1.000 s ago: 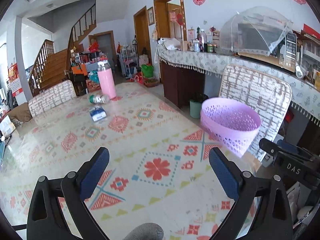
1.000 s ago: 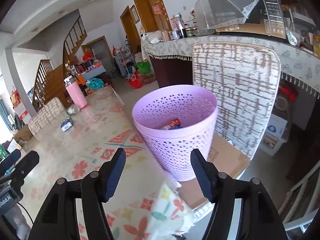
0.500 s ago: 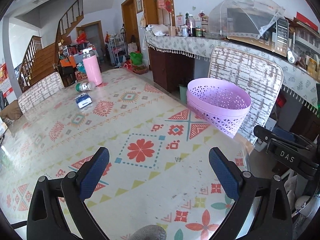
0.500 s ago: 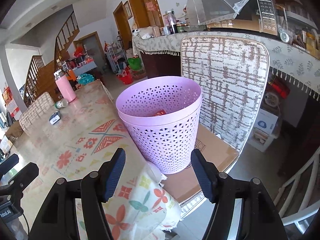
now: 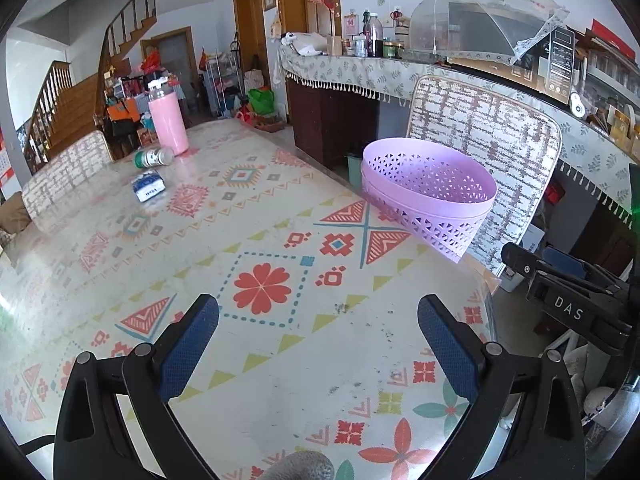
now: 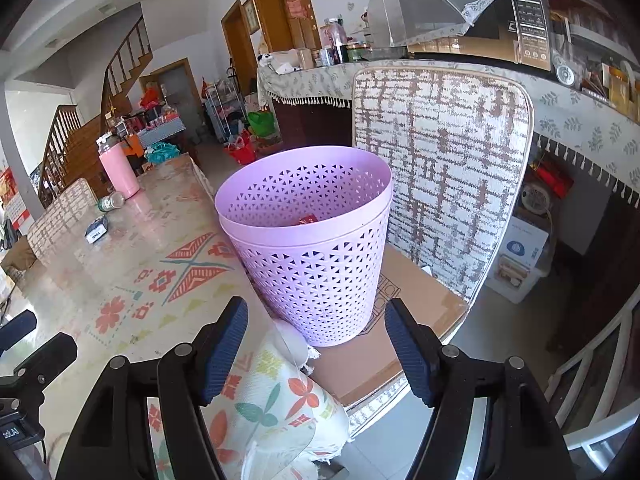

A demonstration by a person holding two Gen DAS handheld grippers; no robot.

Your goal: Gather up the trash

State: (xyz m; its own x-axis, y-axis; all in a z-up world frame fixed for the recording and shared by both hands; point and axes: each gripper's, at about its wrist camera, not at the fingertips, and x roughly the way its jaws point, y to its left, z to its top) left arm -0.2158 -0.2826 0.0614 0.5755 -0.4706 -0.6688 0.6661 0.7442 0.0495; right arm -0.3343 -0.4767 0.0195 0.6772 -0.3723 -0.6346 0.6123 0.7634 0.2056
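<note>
Just ahead of the right gripper [image 6: 316, 354], whose empty jaws are opening, the lilac basket [image 6: 312, 252] is sitting on a chair-borne cardboard sheet [image 6: 404, 316], risking toppling if nudged.

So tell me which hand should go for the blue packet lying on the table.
Left, probably. The left gripper faces along the table toward the blue packet, jaws empty; the right gripper faces the purple bin.

A lived-in home: a dining tabletop [image 5: 120, 248] under a patterned cloth, padded chairs [image 6: 440, 168], a wooden staircase [image 5: 60, 104], and a sideboard [image 5: 360, 68] carrying jars and a microwave [image 6: 520, 20].
</note>
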